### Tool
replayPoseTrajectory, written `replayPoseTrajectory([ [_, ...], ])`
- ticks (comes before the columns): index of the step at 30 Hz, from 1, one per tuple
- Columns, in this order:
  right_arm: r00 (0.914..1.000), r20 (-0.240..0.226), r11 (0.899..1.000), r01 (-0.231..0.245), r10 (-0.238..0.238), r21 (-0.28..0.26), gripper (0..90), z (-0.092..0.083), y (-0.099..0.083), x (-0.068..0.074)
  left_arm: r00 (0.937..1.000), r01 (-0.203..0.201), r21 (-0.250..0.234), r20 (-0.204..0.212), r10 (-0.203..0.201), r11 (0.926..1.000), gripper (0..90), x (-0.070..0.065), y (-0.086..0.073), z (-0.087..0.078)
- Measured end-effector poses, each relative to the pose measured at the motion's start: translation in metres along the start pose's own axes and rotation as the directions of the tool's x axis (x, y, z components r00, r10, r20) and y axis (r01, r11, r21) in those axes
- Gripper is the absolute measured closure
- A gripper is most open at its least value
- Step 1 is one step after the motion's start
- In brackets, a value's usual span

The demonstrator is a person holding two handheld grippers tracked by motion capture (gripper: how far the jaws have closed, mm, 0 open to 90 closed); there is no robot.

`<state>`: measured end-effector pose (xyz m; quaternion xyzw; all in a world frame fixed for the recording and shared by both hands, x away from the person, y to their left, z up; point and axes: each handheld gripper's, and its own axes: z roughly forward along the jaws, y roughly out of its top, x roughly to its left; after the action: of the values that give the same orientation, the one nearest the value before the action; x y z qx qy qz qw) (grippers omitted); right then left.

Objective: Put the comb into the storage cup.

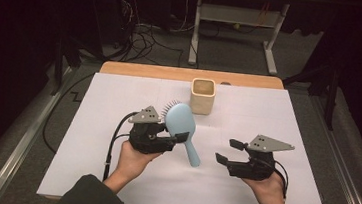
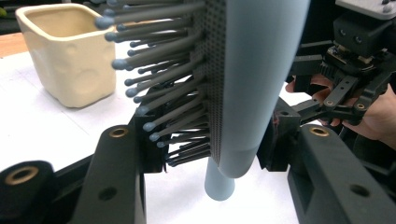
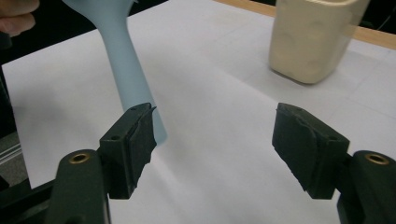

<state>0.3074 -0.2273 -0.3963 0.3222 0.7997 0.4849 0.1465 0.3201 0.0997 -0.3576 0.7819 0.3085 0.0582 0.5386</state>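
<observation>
Two grippers: left gripper [image 1: 179,138] clamps hairbrush [image 1: 182,124] head; right gripper [image 1: 229,152] open, empty, beside handle.

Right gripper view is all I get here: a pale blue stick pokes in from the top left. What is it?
Observer: It is the handle of a blue hairbrush; the high view shows its oval head above the handle.
Operator: Is someone holding it up?
Observer: Yes, the left gripper is shut on the hairbrush, low on the head, with the bristle side against one jaw in the left gripper view.
Operator: Which way do the bristles point?
Observer: Toward the cream cup, which stands apart from them on the white sheet.
Operator: And my own gripper?
Observer: The right gripper is open with nothing between its jaws, to the right of the handle's tip.
</observation>
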Motion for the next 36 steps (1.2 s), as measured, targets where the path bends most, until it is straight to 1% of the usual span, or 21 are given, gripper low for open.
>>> replayPoseTrajectory([
  [3, 0.9998, 0.013, 1.0, -0.016, 0.016, -0.006, 30.3, -0.006, -0.006, -0.005, 1.0, -0.005, 0.001, -0.004, 0.005, 1.0, 53.3, 0.0, 0.0, -0.002],
  [6, 0.9994, 0.026, 1.0, -0.021, 0.021, -0.01, 30.3, -0.012, -0.011, -0.01, 0.9999, -0.005, 0.004, -0.011, 0.005, 1.0, 53.3, 0.001, 0.0, -0.003],
  [12, 0.9972, 0.06, 0.999, -0.044, 0.045, -0.019, 29.8, -0.023, -0.025, -0.019, 0.9997, 0.004, -0.006, -0.023, -0.004, 1.0, 53.3, 0.004, 0.001, -0.005],
  [14, 0.9957, 0.071, 0.998, -0.058, 0.059, -0.029, 28.6, -0.027, -0.031, -0.022, 0.9996, 0.005, -0.006, -0.029, -0.005, 1.0, 53.2, 0.005, 0.002, -0.006],
  [16, 0.9942, 0.08, 0.996, -0.068, 0.072, -0.049, 28.5, -0.031, -0.038, -0.025, 0.9994, 0.002, -0.005, -0.035, -0.002, 1.0, 53.2, 0.005, 0.003, -0.007],
  [21, 0.9897, 0.098, 0.993, -0.098, 0.104, -0.071, 27.6, -0.039, -0.053, -0.03, 0.999, -0.001, -0.004, -0.044, 0.001, 1.0, 53.1, 0.007, 0.009, -0.009],
  [25, 0.9881, 0.109, 0.992, -0.1, 0.108, -0.079, 27.7, -0.043, -0.062, -0.033, 0.9985, -0.007, -0.003, -0.055, 0.007, 1.0, 53.1, 0.008, 0.015, -0.011],
  [28, 0.9867, 0.117, 0.992, -0.105, 0.113, -0.073, 27.8, -0.044, -0.069, -0.037, 0.9981, -0.012, -0.01, -0.06, 0.011, 0.9999, 53.1, 0.009, 0.02, -0.012],
  [32, 0.9842, 0.129, 0.99, -0.11, 0.121, -0.092, 27.6, -0.049, -0.077, -0.04, 0.9983, -0.002, -0.015, -0.058, 0.001, 0.9999, 53.0, 0.011, 0.023, -0.011],
  [34, 0.9818, 0.148, 0.989, -0.105, 0.119, -0.105, 25.9, -0.052, -0.08, -0.041, 0.998, 0.004, -0.012, -0.063, -0.005, 0.9999, 52.9, 0.013, 0.023, -0.011],
  [36, 0.9765, 0.177, 0.988, -0.103, 0.123, -0.117, 23.8, -0.055, -0.084, -0.041, 0.9977, 0.01, -0.013, -0.067, -0.011, 0.9999, 52.9, 0.015, 0.024, -0.01],
])
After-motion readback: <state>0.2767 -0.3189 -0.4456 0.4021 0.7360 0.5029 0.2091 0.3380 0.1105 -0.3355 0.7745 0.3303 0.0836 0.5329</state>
